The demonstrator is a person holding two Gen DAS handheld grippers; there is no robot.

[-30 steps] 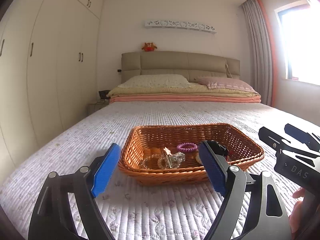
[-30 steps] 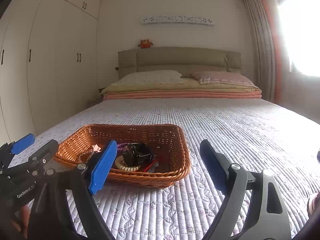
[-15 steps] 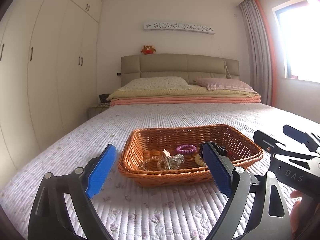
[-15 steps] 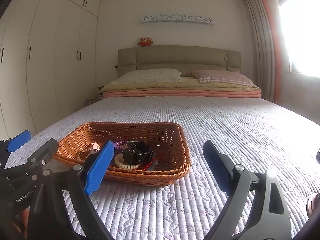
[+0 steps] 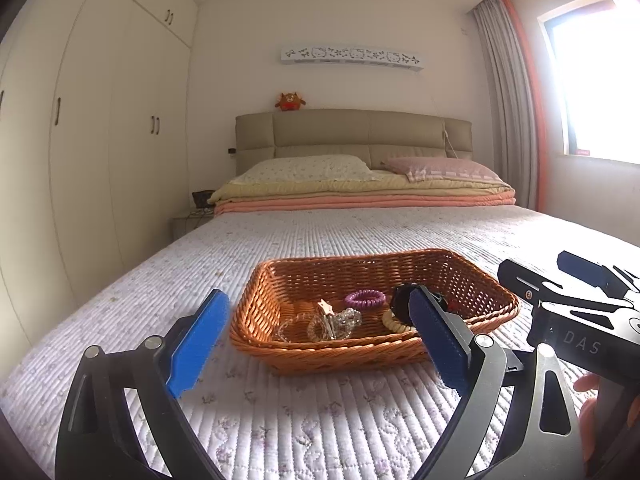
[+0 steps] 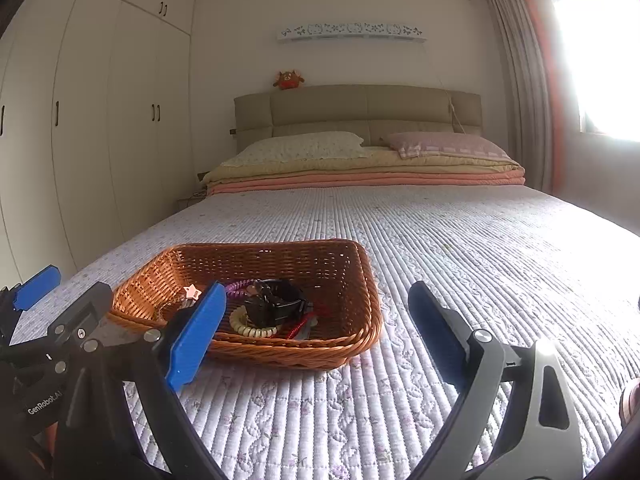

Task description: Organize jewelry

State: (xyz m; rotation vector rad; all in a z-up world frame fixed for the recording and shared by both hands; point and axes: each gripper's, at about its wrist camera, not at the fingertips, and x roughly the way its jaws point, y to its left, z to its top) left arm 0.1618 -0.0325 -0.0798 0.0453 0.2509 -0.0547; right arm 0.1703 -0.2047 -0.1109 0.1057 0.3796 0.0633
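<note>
A brown wicker basket (image 5: 472, 280) sits on the quilted bed; it also shows in the right wrist view (image 6: 360, 280). Inside lie a purple coil hair tie (image 5: 365, 299), a star hair clip (image 5: 326, 307), clear bead bracelets (image 5: 340, 322), a cream bead bracelet (image 6: 250, 326) and a black watch (image 6: 276, 304). My left gripper (image 5: 316, 342) is open and empty, held just in front of the basket. My right gripper (image 6: 316, 334) is open and empty, in front of the basket's right end. Each gripper shows at the edge of the other's view.
The quilted bedspread (image 6: 480, 248) stretches back to folded blankets and two pillows (image 5: 312, 168) at the headboard. White wardrobes (image 5: 100, 140) line the left wall. A curtained window (image 5: 592, 80) is on the right.
Both grippers have drawn back and risen slightly from the basket, staying open. The basket and its contents have not moved.
</note>
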